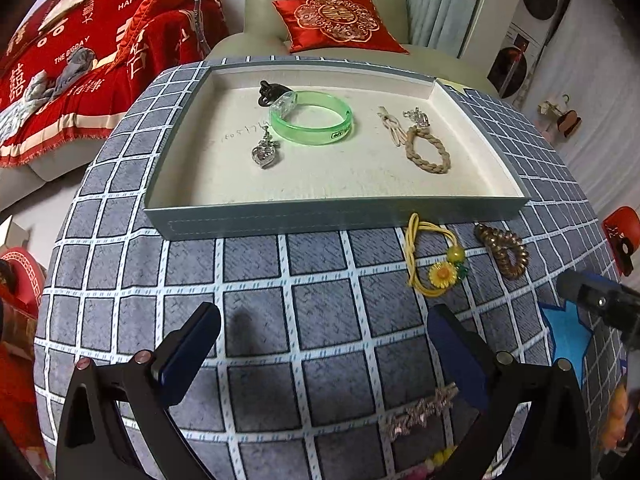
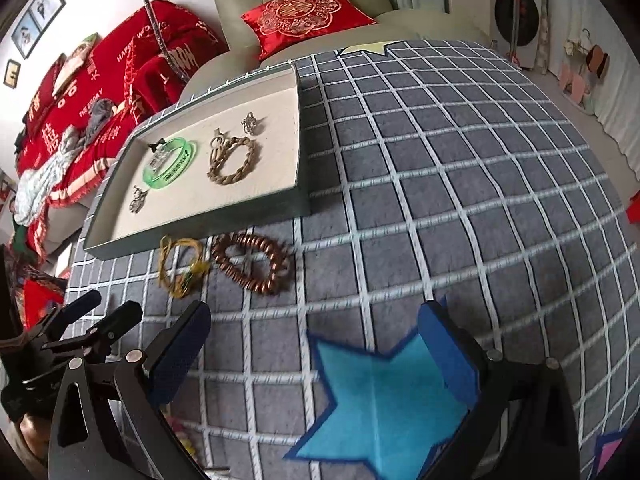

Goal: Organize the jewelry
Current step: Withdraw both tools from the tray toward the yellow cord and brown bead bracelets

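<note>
A grey tray (image 1: 320, 216) with a cream lining holds a green bangle (image 1: 312, 120), a black clip (image 1: 270, 90), a silver heart pendant (image 1: 265, 152), a braided rope bracelet (image 1: 426, 152) and a small silver charm (image 1: 418, 116). In front of the tray lie a yellow sunflower hair tie (image 1: 434, 260) and a bronze spiral hair tie (image 1: 504, 250). A pink sparkly clip (image 1: 420, 412) lies by my right finger. My left gripper (image 1: 324, 340) is open and empty above the cloth. My right gripper (image 2: 314, 340) is open and empty over a blue star (image 2: 384, 404); the tray (image 2: 200, 224) is at its left.
The table has a grey checked cloth (image 1: 260, 280). A green sofa with a red cushion (image 1: 336, 22) stands behind it. A red blanket (image 1: 80, 72) lies at the left. The other gripper (image 2: 72, 332) shows at the left of the right wrist view.
</note>
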The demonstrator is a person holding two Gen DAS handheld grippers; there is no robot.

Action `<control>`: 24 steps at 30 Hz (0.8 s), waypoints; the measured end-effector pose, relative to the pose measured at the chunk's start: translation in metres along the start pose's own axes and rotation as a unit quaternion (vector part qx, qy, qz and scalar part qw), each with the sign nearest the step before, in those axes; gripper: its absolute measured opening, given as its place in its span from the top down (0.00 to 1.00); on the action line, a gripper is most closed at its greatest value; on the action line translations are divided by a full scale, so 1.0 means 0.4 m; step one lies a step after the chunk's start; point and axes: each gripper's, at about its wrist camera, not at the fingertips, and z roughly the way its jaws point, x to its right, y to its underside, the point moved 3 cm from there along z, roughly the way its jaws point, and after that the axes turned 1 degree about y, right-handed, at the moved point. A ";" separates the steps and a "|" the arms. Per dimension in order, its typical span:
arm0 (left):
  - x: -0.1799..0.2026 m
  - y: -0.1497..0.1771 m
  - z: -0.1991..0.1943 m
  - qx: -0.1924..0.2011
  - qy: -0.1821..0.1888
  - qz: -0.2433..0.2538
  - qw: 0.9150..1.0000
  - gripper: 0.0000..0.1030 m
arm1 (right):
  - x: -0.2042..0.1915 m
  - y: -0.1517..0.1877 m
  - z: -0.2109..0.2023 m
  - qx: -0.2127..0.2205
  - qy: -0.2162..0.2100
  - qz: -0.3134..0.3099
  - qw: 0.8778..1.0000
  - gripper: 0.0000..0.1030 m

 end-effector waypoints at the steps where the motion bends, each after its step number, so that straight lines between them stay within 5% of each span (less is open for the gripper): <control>1: -0.001 -0.002 0.005 -0.001 -0.002 0.000 1.000 0.00 | -0.001 -0.007 0.007 0.000 0.000 -0.004 1.000 0.00; 7: 0.003 -0.008 0.019 -0.001 -0.008 0.004 1.000 0.00 | -0.026 -0.035 0.047 -0.006 -0.006 -0.034 0.999 0.12; 21: 0.026 -0.032 0.041 -0.004 -0.004 0.013 1.000 0.00 | -0.068 -0.046 0.084 -0.011 -0.003 -0.098 0.995 0.58; 24: 0.031 -0.033 0.049 -0.007 -0.005 0.012 1.000 0.00 | -0.070 -0.044 0.086 -0.008 0.007 -0.110 0.994 0.77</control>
